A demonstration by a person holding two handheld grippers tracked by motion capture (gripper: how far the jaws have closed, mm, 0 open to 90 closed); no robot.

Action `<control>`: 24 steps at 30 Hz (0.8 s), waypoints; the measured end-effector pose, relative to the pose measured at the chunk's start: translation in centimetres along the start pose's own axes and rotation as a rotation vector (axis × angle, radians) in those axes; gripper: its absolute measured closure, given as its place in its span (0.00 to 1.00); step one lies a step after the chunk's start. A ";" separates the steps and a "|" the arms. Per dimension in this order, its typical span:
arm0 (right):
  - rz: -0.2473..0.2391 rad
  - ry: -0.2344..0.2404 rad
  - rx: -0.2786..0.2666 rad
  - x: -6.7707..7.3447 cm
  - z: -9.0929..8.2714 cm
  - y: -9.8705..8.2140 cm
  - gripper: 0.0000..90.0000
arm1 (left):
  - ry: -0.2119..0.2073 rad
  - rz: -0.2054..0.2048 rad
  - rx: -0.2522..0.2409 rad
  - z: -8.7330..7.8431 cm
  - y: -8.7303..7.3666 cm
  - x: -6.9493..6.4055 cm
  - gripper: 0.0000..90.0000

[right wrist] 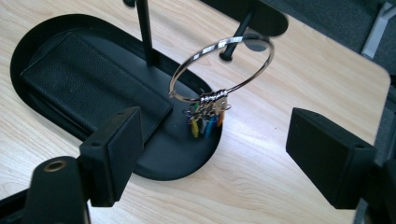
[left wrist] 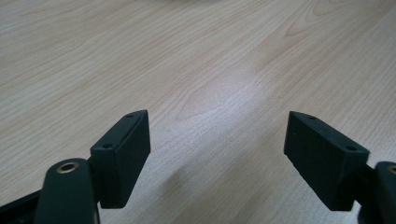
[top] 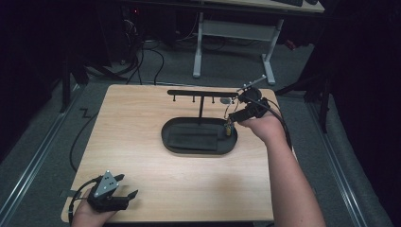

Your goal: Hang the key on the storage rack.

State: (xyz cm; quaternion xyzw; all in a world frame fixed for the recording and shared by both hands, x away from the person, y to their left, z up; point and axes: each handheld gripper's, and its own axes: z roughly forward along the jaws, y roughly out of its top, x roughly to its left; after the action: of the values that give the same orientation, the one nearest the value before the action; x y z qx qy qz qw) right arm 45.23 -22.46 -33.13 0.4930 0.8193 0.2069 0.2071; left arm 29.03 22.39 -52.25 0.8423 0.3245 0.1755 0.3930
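Your right gripper (right wrist: pixel 210 154) is spread wide, nothing between its jaws. The key ring (right wrist: pixel 222 70) hangs on the stand's end peg (right wrist: pixel 233 39), upper centre of the right gripper view. Back straight out without brushing the ring; left gripper (top: pixel 124 190) idles, spread.
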 end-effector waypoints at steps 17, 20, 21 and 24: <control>0.058 0.061 -0.043 0.7 2.6 -6.2 0.18 | -0.002 0.006 0.005 0.2 0.0 0.0 0.25; 0.059 0.068 -0.035 1.1 3.1 -7.2 0.18 | -0.003 0.004 0.004 0.1 0.0 0.0 0.25; 0.056 0.065 -0.027 1.3 3.3 -7.6 0.18 | -0.003 0.004 0.004 0.1 0.0 0.0 0.25; 0.048 0.057 -0.007 1.9 3.6 -8.9 0.18 | -0.005 -0.002 0.006 0.1 -0.1 0.1 0.25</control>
State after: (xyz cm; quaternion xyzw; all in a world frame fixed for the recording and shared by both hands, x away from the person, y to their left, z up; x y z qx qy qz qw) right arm 39.98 -24.07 -41.19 0.5057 0.8121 0.2287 0.1801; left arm 29.13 22.42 -52.39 0.8435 0.3250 0.1722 0.3914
